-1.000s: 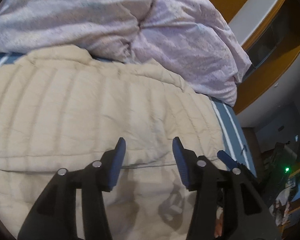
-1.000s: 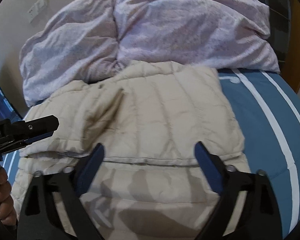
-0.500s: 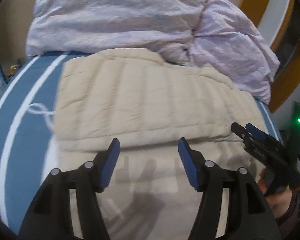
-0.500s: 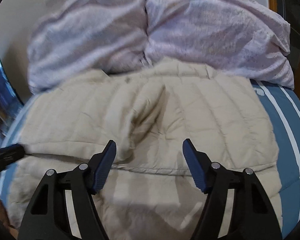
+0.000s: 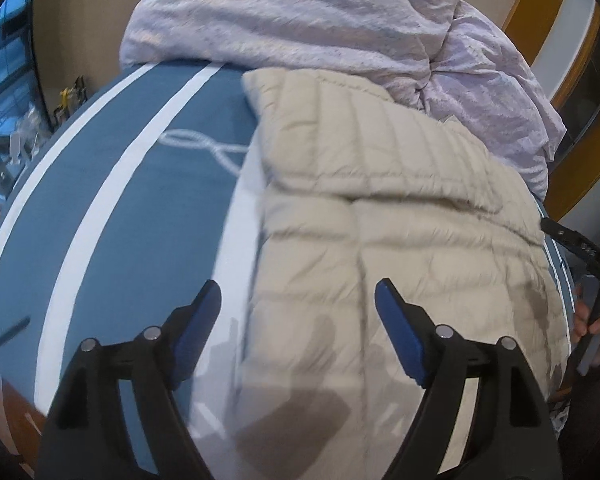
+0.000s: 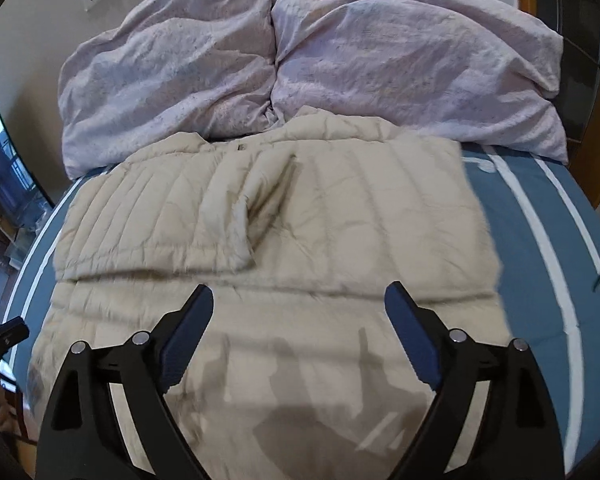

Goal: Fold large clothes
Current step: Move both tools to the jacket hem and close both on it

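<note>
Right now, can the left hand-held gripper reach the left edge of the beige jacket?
Probably yes: the left hand-held gripper is open, empty, and above the beige jacket edge; nothing blocks it.

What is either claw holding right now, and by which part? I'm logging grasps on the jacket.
Nothing is held. The left claw and right claw are both open above the beige puffer jacket, with no fabric between their fingers.

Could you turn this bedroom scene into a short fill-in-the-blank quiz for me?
1. The beige quilted puffer jacket lies on a blue bedsheet with ____ stripes.
2. Beyond the jacket is piled a crumpled ____ duvet.
3. The left claw and right claw both have their jaws ____, holding nothing.

Missing words: white; lilac; open
</note>
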`<state>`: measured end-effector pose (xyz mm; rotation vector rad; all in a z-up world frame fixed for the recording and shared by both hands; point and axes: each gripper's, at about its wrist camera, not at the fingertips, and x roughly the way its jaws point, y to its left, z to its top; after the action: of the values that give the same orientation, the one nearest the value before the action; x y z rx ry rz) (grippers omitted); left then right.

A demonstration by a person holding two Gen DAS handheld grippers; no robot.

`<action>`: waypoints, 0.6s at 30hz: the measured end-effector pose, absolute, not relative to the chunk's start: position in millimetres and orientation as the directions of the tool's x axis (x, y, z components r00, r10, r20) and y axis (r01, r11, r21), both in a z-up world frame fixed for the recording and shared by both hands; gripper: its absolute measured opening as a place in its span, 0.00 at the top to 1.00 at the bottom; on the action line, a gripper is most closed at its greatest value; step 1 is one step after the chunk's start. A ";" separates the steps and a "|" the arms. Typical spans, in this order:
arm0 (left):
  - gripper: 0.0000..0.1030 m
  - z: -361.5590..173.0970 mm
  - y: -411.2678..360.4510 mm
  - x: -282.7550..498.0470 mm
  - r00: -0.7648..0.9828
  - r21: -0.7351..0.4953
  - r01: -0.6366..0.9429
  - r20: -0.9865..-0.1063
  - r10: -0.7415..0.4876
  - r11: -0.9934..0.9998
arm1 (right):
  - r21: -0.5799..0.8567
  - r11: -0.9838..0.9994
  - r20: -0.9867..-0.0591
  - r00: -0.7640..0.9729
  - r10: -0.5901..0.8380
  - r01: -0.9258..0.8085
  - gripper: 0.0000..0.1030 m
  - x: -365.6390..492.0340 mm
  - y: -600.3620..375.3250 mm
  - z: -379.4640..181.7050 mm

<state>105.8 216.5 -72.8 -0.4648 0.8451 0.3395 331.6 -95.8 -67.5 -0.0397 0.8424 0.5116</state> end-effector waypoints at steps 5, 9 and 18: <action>0.23 -85.8 214.8 74.7 0.617 -0.290 -0.463 -0.784 0.070 0.838 | 0.181 0.888 -0.749 0.526 0.403 -0.423 0.12 315.2 -141.4 -74.9; 0.23 -94.2 209.6 55.6 0.630 -0.320 -0.452 -0.775 0.044 0.832 | 0.188 0.901 -0.757 0.526 0.387 -0.392 0.12 299.1 -185.6 -83.8; 0.30 -112.4 194.3 27.1 0.650 -0.366 -0.438 -0.760 0.009 0.821 | 0.244 0.906 -0.763 0.508 0.400 -0.346 0.12 262.9 -266.8 -114.0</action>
<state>27.1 194.3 -112.4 -0.5647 0.8329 0.2695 262.9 -266.8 -114.0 0.0631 0.9356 0.4497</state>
